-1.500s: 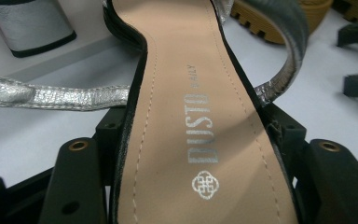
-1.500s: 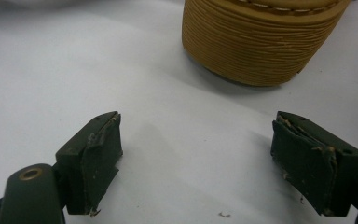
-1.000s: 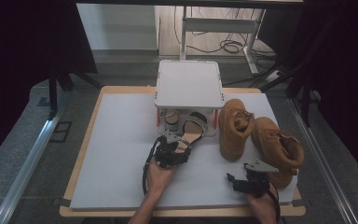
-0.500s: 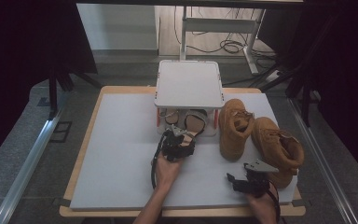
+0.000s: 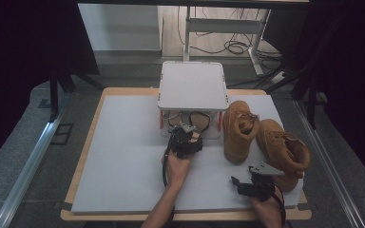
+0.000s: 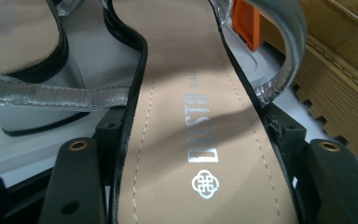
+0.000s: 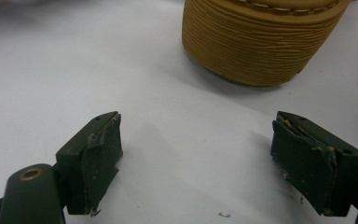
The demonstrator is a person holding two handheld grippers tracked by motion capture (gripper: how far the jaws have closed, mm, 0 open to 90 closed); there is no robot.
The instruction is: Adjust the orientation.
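High view: fixed above the person's side of the table (image 5: 123, 156), faced forward and down, far enough back to take in the whole board and floor beyond. Left gripper view: rode on the left gripper (image 5: 186, 138), looked along its jaws, very close on the sandal (image 6: 186, 121) insole, white rack (image 5: 192, 85) base behind. Right gripper view: rode on the right gripper (image 7: 196, 163), low over the tabletop, looked along the surface at a tan boot (image 7: 261, 37) sole near ahead. Shared: both boots and the sandal showed from above too; a boot's ribbed sole edged the left gripper view at right.
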